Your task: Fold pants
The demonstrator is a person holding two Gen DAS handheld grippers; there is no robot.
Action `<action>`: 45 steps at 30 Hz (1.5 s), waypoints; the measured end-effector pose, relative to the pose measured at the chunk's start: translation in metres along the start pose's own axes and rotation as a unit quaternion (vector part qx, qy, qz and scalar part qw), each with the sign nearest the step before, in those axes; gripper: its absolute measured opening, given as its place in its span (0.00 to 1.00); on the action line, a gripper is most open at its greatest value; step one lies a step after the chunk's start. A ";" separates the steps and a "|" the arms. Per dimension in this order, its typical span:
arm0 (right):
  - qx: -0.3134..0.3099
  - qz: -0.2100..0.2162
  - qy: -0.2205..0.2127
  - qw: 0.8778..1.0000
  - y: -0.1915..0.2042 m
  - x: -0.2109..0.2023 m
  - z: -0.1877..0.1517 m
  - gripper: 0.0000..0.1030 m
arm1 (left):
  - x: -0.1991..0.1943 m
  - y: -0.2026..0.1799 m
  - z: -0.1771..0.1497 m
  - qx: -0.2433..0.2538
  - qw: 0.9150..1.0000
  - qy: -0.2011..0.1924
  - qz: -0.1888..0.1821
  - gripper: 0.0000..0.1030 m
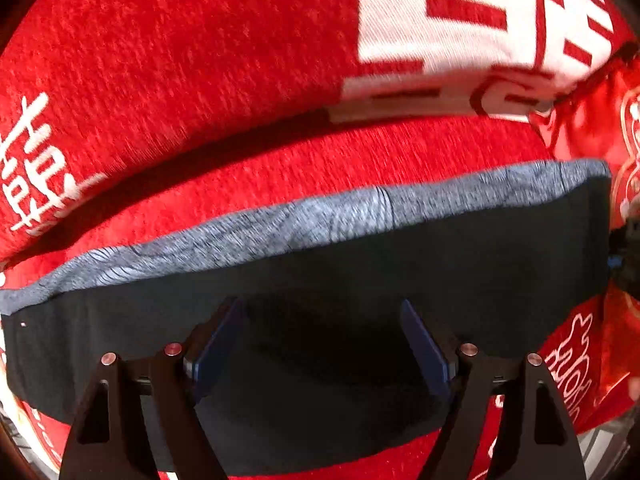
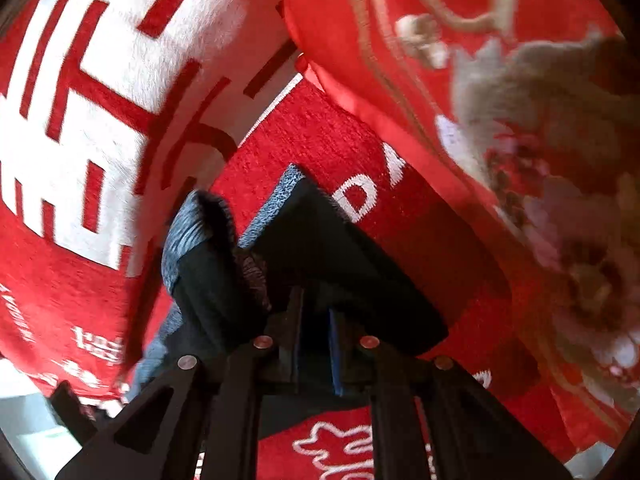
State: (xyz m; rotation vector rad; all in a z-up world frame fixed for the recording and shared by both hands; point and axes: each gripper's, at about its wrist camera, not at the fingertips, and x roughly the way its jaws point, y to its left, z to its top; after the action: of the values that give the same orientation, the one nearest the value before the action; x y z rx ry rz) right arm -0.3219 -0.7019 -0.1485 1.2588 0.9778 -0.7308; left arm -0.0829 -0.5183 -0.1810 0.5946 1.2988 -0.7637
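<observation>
The pants (image 1: pixel 360 264) are dark navy with a grey-blue patterned band along the far edge; they lie folded across the red sofa seat (image 1: pixel 280 168). My left gripper (image 1: pixel 322 312) is open just above the dark cloth, fingers spread on either side. In the right wrist view the pants (image 2: pixel 320 248) hang bunched, with a grey patterned fold at the left. My right gripper (image 2: pixel 316 316) is shut on the dark cloth at the pants' end and holds it off the seat.
A red cushion with white characters (image 1: pixel 480 28) lies behind the pants, also shown in the right wrist view (image 2: pixel 100 112). A red satin embroidered cushion (image 2: pixel 500 120) stands at the right. The red seat cover (image 2: pixel 352 152) has white lettering.
</observation>
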 end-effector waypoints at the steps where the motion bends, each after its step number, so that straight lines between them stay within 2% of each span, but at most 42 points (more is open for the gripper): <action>1: -0.002 0.003 -0.006 1.000 0.000 -0.003 -0.001 0.13 | 0.001 -0.002 -0.001 0.000 1.000 0.002 -0.001 0.79; 4: -0.060 -0.003 -0.037 0.998 0.013 -0.017 -0.009 0.13 | 0.001 -0.006 -0.005 0.003 1.000 0.002 0.002 0.81; 6: -0.147 -0.041 -0.064 0.986 0.032 -0.023 -0.022 0.13 | 0.001 -0.009 -0.006 0.004 1.000 0.001 0.002 0.85; 7: -0.162 -0.051 -0.066 0.983 0.035 -0.022 -0.024 0.13 | 0.001 -0.011 -0.008 0.007 1.000 0.001 0.002 0.85; 8: -0.160 -0.057 -0.057 0.984 0.033 -0.016 -0.026 0.13 | 0.002 -0.013 -0.008 0.009 1.000 0.002 0.002 0.85; 10: -0.105 -0.032 -0.034 0.993 0.013 -0.005 -0.020 0.15 | 0.003 -0.017 -0.007 0.012 1.000 0.003 0.002 0.85; 11: -0.073 -0.009 -0.033 0.997 0.002 -0.003 -0.018 0.15 | 0.004 -0.018 -0.007 0.013 1.000 0.004 0.002 0.85; 13: 0.003 0.067 -0.033 0.997 -0.022 -0.005 -0.017 0.18 | 0.010 -0.028 -0.004 0.012 1.000 0.004 0.000 0.85; 14: 0.018 0.102 -0.031 0.994 -0.027 -0.009 -0.017 0.27 | 0.011 -0.029 -0.005 0.013 1.000 0.003 -0.002 0.85; 15: 0.013 0.140 -0.046 0.989 -0.026 -0.021 -0.020 0.34 | 0.014 -0.033 -0.005 0.014 1.000 0.003 -0.001 0.85; 16: -0.005 0.172 -0.073 0.982 -0.022 -0.036 -0.024 0.36 | 0.015 -0.035 -0.005 0.016 1.000 0.003 -0.001 0.85; 17: -0.026 0.200 -0.098 0.975 -0.018 -0.049 -0.030 0.48 | 0.013 -0.030 -0.004 0.016 1.000 0.002 -0.001 0.85; 18: -0.060 0.220 -0.129 0.965 -0.011 -0.063 -0.037 1.00 | 0.014 -0.030 -0.004 0.017 1.000 0.002 -0.001 0.86; 19: -0.079 0.210 -0.146 0.963 -0.007 -0.067 -0.041 0.99 | 0.015 -0.030 -0.005 0.018 1.000 0.004 -0.001 0.86; 20: -0.095 0.187 -0.146 0.967 -0.004 -0.066 -0.045 1.00 | 0.017 -0.032 -0.004 0.018 1.000 0.006 0.000 0.86; 23: -0.071 0.191 -0.119 0.972 -0.008 -0.056 -0.046 1.00 | 0.020 -0.037 -0.001 0.021 1.000 0.006 0.001 0.86; 27: -0.088 0.132 -0.091 0.983 -0.008 -0.053 -0.048 1.00 | 0.019 -0.045 0.001 0.030 1.000 0.005 0.004 0.86; 32: -0.152 0.060 -0.069 0.984 0.001 -0.064 -0.039 1.00 | 0.011 -0.036 0.005 0.009 1.000 0.005 0.010 0.86; 35: -0.149 0.015 -0.036 0.988 -0.006 -0.054 -0.026 1.00 | 0.010 -0.018 0.009 -0.012 1.000 0.001 0.024 0.85; 37: -0.134 0.009 -0.016 0.991 -0.015 -0.044 -0.026 0.88 | 0.012 -0.008 0.008 -0.028 0.999 0.003 0.035 0.86; 38: -0.127 0.008 -0.004 0.992 -0.019 -0.039 -0.027 0.71 | 0.015 -0.001 0.007 -0.038 0.998 0.007 0.040 0.86; 39: -0.120 -0.011 0.005 0.993 -0.024 -0.030 -0.027 0.66 | 0.017 0.005 0.004 -0.044 0.998 0.010 0.045 0.86; 40: -0.112 -0.009 0.008 0.994 -0.029 -0.026 -0.027 0.58 | 0.022 0.012 0.003 -0.051 0.997 0.015 0.054 0.86; 41: -0.097 0.002 0.013 0.995 -0.036 -0.020 -0.025 0.34 | 0.025 0.015 0.001 -0.055 0.996 0.020 0.060 0.86; 43: -0.095 0.012 0.007 0.995 -0.035 -0.023 -0.021 0.25 | 0.027 0.023 -0.001 -0.066 0.995 0.029 0.065 0.85; 45: -0.142 0.002 -0.018 0.990 -0.021 -0.039 -0.022 0.24 | 0.020 0.029 -0.005 -0.071 0.995 0.015 0.068 0.86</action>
State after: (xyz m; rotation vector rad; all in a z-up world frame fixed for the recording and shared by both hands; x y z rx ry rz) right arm -0.3619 -0.6870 -0.1229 0.9957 1.0105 -0.5857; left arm -0.0615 -0.4997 -0.2024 0.5739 1.3144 -0.5478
